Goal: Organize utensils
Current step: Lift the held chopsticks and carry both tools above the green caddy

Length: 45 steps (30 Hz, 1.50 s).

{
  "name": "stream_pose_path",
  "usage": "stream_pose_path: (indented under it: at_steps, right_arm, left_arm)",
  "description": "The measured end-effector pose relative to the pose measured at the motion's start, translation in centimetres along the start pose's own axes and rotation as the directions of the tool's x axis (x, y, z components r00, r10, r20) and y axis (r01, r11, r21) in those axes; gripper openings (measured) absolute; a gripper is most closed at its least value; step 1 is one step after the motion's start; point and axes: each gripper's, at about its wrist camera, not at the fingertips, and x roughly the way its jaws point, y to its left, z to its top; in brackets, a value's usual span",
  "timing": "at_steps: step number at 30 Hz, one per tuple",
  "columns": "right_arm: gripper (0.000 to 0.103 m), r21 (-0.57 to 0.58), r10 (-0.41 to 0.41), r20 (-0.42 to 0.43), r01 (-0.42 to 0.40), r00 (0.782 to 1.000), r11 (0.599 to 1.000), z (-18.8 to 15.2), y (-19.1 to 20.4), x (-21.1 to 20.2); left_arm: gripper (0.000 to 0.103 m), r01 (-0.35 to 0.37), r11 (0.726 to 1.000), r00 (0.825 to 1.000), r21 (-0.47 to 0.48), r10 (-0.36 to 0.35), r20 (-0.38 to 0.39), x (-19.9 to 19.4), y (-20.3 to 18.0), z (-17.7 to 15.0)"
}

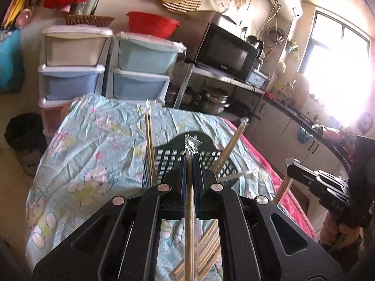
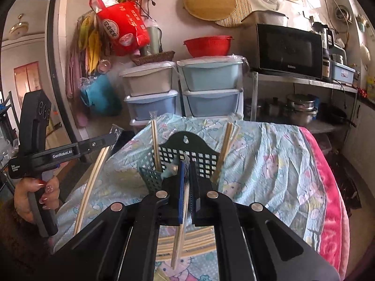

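Over the bed, both tools carrying wrapped chopsticks toward the green holder.
Left wrist: left tool [image 1: 190, 161] pinched tight on a wrapped pair [image 1: 190, 229], holder [image 1: 173, 157] just ahead; the long pair could swing and miss. Right wrist: right tool [image 2: 185, 171] clamped on another pair [image 2: 178, 241], hanging crooked, could slip; spare chopsticks [image 2: 187, 241] on the bedsheet [image 2: 269, 164].
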Motion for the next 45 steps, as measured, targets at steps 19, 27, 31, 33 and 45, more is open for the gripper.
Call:
stream_pose_path:
  at_steps: [19, 27, 31, 33, 45]
  right_arm:
    - [0.004, -0.057, 0.052, 0.127, -0.045, 0.990, 0.997, 5.4, 2.2, -1.2]
    - [0.004, -0.091, 0.058, 0.221, -0.038, 0.974, 0.995, 9.0, 2.9, -2.3]
    - [0.004, -0.109, 0.046, 0.269, -0.017, 0.962, 0.994, 10.9, 3.2, -2.6]
    - [0.004, -0.113, 0.040, 0.284, -0.008, 0.958, 0.994, 11.7, 3.1, -2.6]
    - [0.004, -0.117, -0.037, 0.377, 0.087, 0.926, 0.989, 14.5, 1.7, -2.4]
  left_arm:
    - [0.003, -0.016, 1.000, 0.986, -0.021, 0.019, 0.166, -2.0, 0.0, 6.0]
    - [0.003, -0.030, 0.999, 0.978, -0.014, 0.032, 0.205, -1.8, -0.4, 8.0]
    - [0.003, -0.041, 0.999, 0.972, -0.004, 0.041, 0.233, -1.5, -1.0, 9.2]
    - [0.003, -0.045, 0.999, 0.969, -0.005, 0.045, 0.243, -1.2, -1.2, 9.8]
    - [0.003, -0.111, 0.993, 0.934, 0.038, 0.092, 0.345, 0.1, -2.5, 12.0]
